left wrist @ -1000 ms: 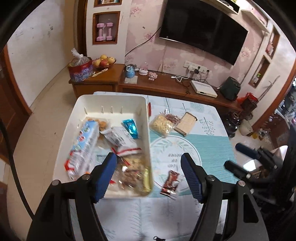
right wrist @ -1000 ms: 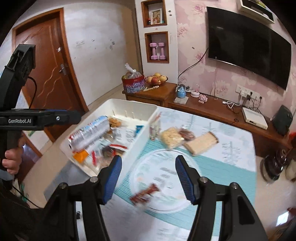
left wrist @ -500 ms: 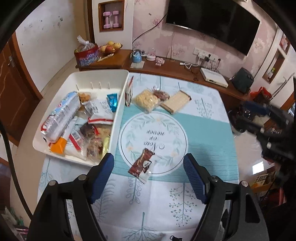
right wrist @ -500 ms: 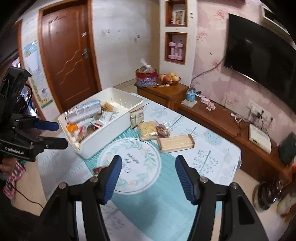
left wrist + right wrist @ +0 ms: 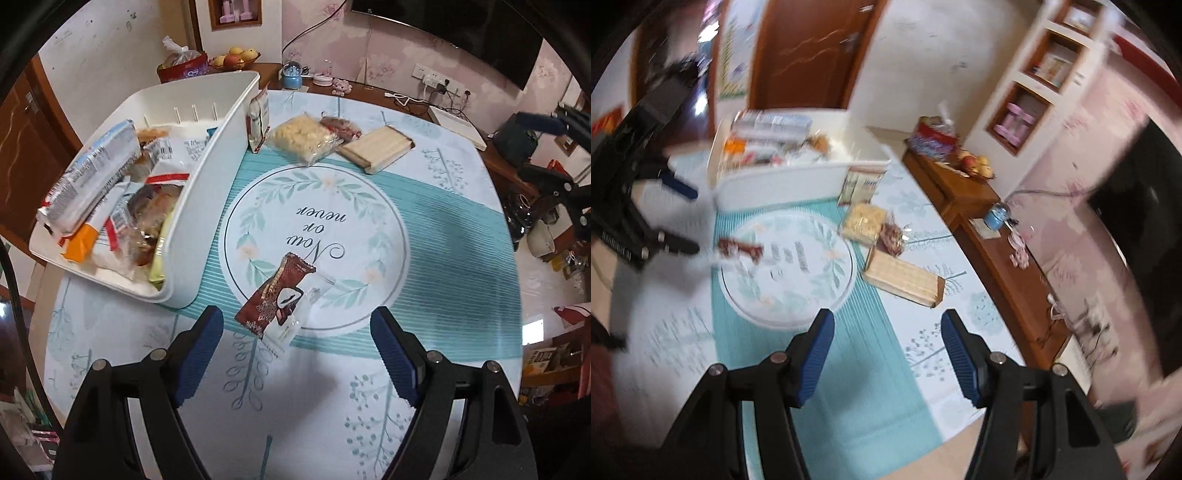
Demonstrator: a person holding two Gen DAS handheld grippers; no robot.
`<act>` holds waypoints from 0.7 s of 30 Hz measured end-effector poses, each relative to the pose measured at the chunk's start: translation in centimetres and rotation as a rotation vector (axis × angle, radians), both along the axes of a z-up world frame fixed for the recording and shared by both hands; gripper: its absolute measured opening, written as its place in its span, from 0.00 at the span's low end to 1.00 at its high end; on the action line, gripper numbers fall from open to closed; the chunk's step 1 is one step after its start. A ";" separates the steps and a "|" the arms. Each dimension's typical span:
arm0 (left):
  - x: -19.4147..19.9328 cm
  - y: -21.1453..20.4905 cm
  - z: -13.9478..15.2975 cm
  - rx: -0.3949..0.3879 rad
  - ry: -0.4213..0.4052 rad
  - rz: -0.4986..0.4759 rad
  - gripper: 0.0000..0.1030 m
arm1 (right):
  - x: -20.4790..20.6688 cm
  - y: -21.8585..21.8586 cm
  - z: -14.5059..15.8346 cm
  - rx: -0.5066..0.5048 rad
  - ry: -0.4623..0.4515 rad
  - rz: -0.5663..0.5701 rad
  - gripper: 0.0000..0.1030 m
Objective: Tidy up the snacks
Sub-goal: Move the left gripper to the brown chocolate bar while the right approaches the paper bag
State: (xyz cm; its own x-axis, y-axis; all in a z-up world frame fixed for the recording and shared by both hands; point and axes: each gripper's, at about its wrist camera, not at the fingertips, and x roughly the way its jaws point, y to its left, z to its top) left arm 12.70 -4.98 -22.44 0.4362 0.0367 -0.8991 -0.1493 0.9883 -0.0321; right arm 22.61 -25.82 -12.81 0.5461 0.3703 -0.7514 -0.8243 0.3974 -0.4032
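Lowered toward the brown bar (image 5: 277, 295), left gripper (image 5: 297, 345), jaws just widened and empty, should straddle it squarely before closing.

A white bin (image 5: 207, 206) stands on a pale tablecloth (image 5: 461, 177) printed with teal leaf sprigs, a teal striped band and a white wreath medallion. The snack bar wrapper (image 5: 275, 295) is dark brown with white. Blue ribbed pads (image 5: 197, 354) line black grippers.

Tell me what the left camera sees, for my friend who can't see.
An open left hand-held gripper hovers near a brown foil snack packet on a teal table mat, beside a white plastic bin full of snacks.
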 end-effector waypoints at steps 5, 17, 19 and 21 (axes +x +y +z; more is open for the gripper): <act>1.4 -0.1 -2.2 0.003 0.031 0.018 0.79 | 1.8 0.6 -1.3 -0.096 -0.007 0.165 0.59; 3.0 -0.9 -6.2 0.024 0.106 0.045 0.79 | 9.5 4.1 -2.8 -0.214 0.102 0.347 0.59; 3.3 -1.1 -6.5 0.029 0.107 0.045 0.79 | 10.6 4.7 -3.3 -0.221 0.144 0.358 0.59; 3.7 -1.2 -6.7 0.035 0.105 0.045 0.79 | 11.3 5.4 -4.2 -0.237 0.157 0.374 0.59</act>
